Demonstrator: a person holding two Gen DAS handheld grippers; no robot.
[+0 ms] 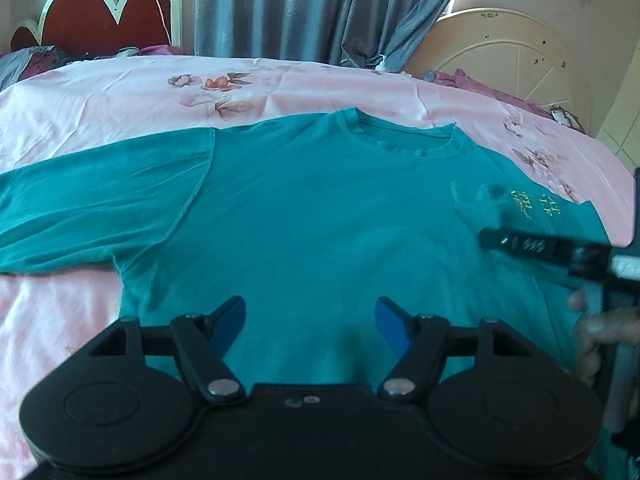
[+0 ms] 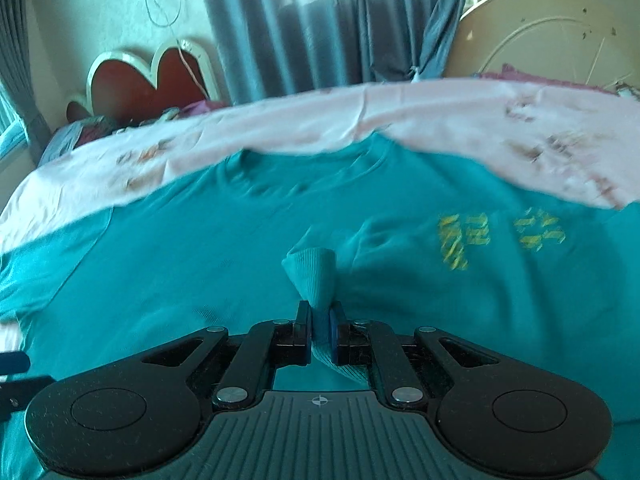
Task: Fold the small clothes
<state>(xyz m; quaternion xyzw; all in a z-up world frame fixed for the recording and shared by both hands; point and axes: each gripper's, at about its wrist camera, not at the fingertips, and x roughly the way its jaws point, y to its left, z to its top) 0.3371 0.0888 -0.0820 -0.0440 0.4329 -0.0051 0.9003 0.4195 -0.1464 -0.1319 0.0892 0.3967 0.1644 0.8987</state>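
Note:
A teal shirt [image 1: 304,208] lies spread on the pink floral bed sheet [image 1: 100,92], collar [image 1: 404,136] at the far side, its left sleeve [image 1: 92,200] stretched flat. Yellow lettering [image 2: 464,240] shows on its right part, which lies folded inward. My left gripper [image 1: 310,320] hovers open above the shirt's lower middle, with nothing between its blue pads [image 1: 390,326]. My right gripper [image 2: 320,328] is shut on a ribbed teal cuff [image 2: 316,276], which is bunched upward over the shirt's body. In the left wrist view the right gripper [image 1: 486,236] comes in blurred from the right edge.
A red heart-shaped headboard [image 1: 100,16] and grey curtains [image 1: 304,8] stand behind the bed. A cream round panel [image 1: 508,56] leans at the back right, with purple cloth [image 1: 480,84] below it. A hand [image 1: 596,332] shows at the right edge. Bare sheet lies beyond the collar.

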